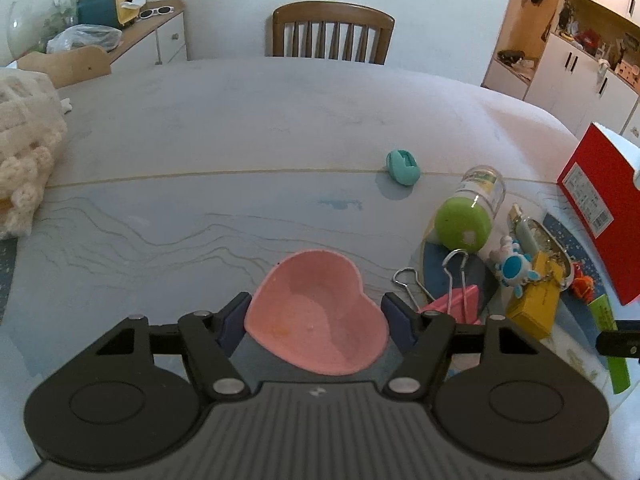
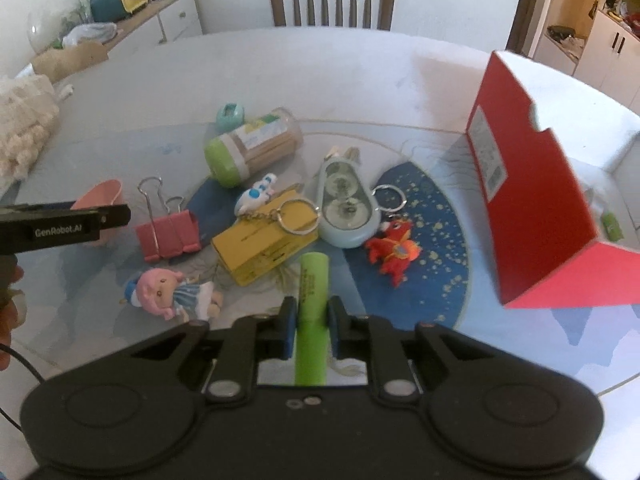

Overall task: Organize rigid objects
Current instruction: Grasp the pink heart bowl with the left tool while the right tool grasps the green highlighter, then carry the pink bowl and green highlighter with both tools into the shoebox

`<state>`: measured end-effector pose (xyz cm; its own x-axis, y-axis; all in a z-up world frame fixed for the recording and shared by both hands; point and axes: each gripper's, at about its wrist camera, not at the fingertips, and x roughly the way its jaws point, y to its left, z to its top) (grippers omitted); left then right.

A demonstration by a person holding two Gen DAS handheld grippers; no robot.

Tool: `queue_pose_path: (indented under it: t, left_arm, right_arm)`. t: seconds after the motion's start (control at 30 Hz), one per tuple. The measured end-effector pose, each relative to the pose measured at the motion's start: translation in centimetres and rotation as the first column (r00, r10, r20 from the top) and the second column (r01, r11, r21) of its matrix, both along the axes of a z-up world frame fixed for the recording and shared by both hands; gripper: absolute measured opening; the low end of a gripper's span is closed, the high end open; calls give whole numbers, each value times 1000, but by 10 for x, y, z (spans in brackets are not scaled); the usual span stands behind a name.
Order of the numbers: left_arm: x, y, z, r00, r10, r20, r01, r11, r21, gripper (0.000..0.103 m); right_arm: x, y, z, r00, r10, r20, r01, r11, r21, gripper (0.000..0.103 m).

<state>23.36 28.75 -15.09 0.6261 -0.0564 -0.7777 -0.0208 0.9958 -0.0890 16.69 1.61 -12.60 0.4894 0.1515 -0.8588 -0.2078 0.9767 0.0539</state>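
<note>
The right gripper [image 2: 312, 316] is clamped on a green highlighter [image 2: 312, 300], which points toward twelve o'clock over the desk [image 2: 360, 80]. At eleven o'clock from it lies a yellow box [image 2: 260, 246], with a pink binder clip [image 2: 168, 234] at ten o'clock and a pale blue case [image 2: 346, 204] at one o'clock. A red box [image 2: 532, 200] stands open at two o'clock. The left gripper [image 1: 316, 314] has its blue pads on either side of a pink heart-shaped dish [image 1: 316, 316]; the left pad meets the rim, but whether the right one presses I cannot tell. At one o'clock from the dish lies a green-capped jar [image 1: 466, 216], with a teal egg-shaped toy [image 1: 403, 167] beyond it.
</note>
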Motion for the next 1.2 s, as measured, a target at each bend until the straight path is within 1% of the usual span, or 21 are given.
queue_pose_path:
  t: [0.2,0.3,0.5,0.77,0.97,1.2]
  left_arm:
    - [-6,-7,19,1000,15,-23,-16,999,-44,71]
    - [-8,-18,34,1000,4,-8,-5,999,-42,71]
    - [-7,-55,69,998,-43,36,45,998,-48,71]
    - [4,-126,107,987,-132,86,137,989,-55,71]
    - [19,-185,123,976,-197,96,205,976,-75,71]
    - [32,-257,134,951,-292,102,298,953,-56,71]
  right_arm:
    - [-6,-22,21,1000,-19,13,18,999,43,15]
    - [-8,-36,32,999,-29,16,28,997,66,15]
    - [-6,-67,54,998,-47,39,43,995,94,15]
    - [6,-120,77,993,-78,91,67,990,122,15]
    - [20,-163,86,989,-96,114,81,989,126,15]
    - [34,-216,91,980,-140,140,125,986,111,15]
